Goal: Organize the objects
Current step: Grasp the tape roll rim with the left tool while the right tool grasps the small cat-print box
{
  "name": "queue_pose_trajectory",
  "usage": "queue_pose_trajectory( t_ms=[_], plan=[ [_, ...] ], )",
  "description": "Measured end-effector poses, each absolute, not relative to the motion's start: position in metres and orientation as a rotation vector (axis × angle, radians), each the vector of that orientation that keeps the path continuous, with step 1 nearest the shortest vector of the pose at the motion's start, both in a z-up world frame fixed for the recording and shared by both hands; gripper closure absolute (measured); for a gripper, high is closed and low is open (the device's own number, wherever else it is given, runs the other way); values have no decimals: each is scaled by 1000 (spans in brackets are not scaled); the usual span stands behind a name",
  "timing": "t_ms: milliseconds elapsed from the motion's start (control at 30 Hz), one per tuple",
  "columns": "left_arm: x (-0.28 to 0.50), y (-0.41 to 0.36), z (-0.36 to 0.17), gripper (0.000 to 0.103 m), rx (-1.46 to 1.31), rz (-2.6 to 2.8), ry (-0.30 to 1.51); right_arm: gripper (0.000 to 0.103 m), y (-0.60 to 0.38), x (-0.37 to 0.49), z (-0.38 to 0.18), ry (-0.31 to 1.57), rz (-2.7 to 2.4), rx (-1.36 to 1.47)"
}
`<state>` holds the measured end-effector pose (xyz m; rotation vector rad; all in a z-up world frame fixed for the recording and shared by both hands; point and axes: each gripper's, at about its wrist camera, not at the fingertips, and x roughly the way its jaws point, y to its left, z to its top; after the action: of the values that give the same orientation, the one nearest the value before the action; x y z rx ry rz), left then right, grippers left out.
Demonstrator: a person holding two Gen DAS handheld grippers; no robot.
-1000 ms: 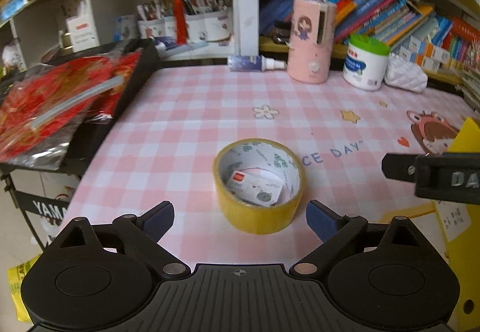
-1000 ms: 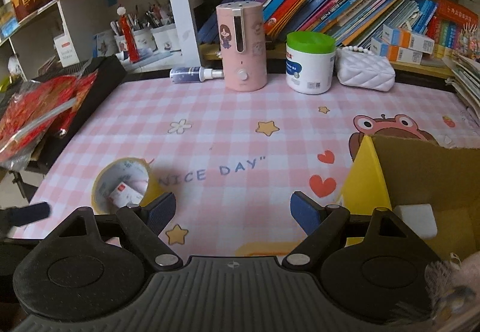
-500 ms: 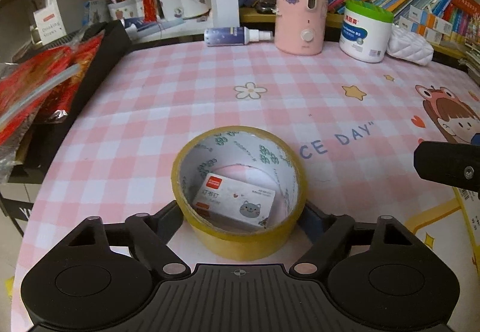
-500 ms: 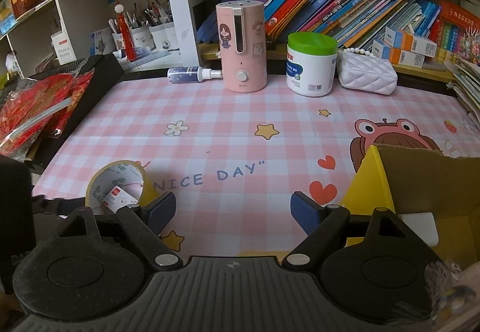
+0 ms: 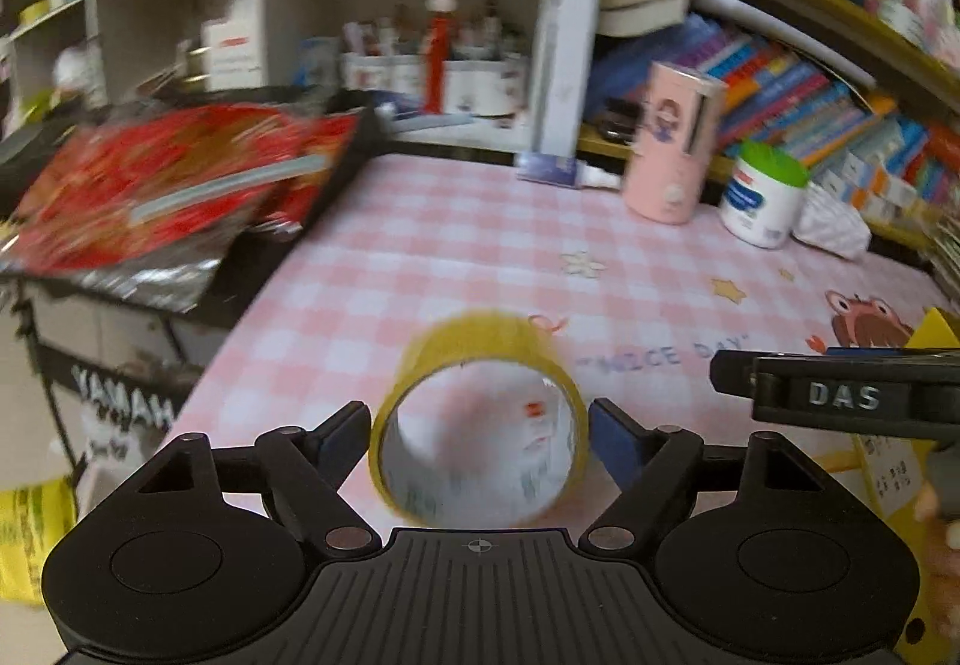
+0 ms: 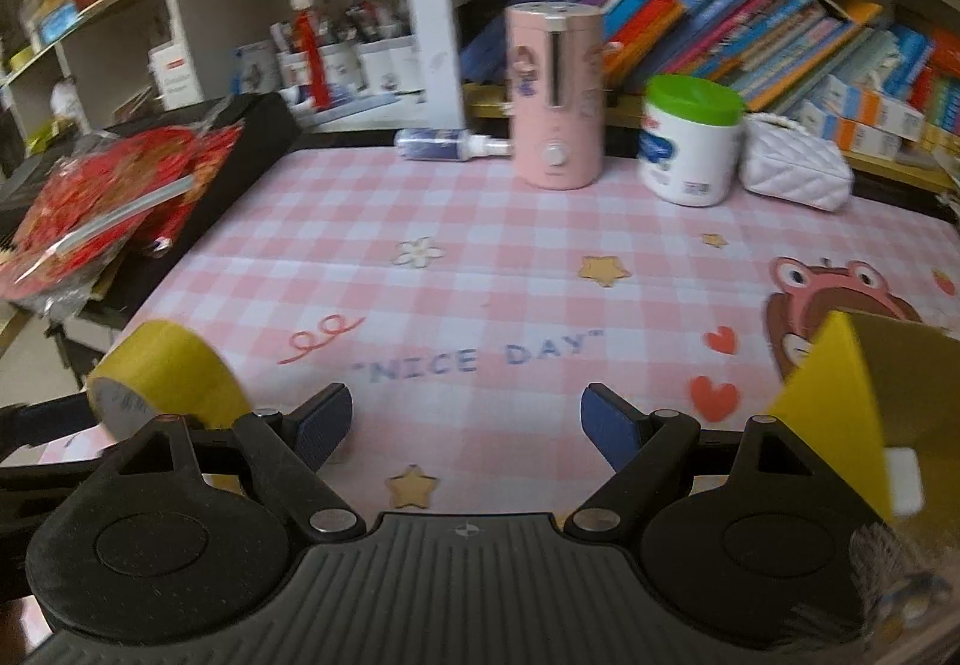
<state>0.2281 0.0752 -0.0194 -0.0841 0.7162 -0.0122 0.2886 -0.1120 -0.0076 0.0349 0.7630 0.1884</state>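
My left gripper (image 5: pixel 479 428) is shut on a yellow tape roll (image 5: pixel 480 341) and holds it tilted above the pink checked table mat (image 5: pixel 456 245). The roll's hollow faces the camera. The same roll (image 6: pixel 168 365) shows at the lower left of the right wrist view, off the mat. My right gripper (image 6: pixel 465 419) is open and empty above the mat, near the "NICE DAY" print. A yellow cardboard box (image 6: pixel 852 413) stands open to its right, with a white item (image 6: pixel 903 479) inside.
A pink humidifier (image 6: pixel 555 95), a green-lidded white jar (image 6: pixel 690 143), a white quilted pouch (image 6: pixel 798 173) and a small spray bottle (image 6: pixel 450 146) line the table's back. Red packets (image 5: pixel 168 185) lie on a black tray at left. Bookshelves stand behind.
My left gripper closed on the tape roll and lifted it off the mat, tilting it. The small box that lay inside the roll is no longer in it. The right gripper stayed open.
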Motion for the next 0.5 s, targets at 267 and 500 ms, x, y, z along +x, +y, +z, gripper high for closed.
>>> queue_pose_trajectory(
  t_ms=[267, 500],
  plan=[
    [206, 107, -27, 74, -152, 47, 784, 20, -64, 294, -24, 810, 346, -72],
    [193, 109, -32, 32, -121, 66, 796, 20, -31, 304, -44, 820, 404, -160]
  ],
)
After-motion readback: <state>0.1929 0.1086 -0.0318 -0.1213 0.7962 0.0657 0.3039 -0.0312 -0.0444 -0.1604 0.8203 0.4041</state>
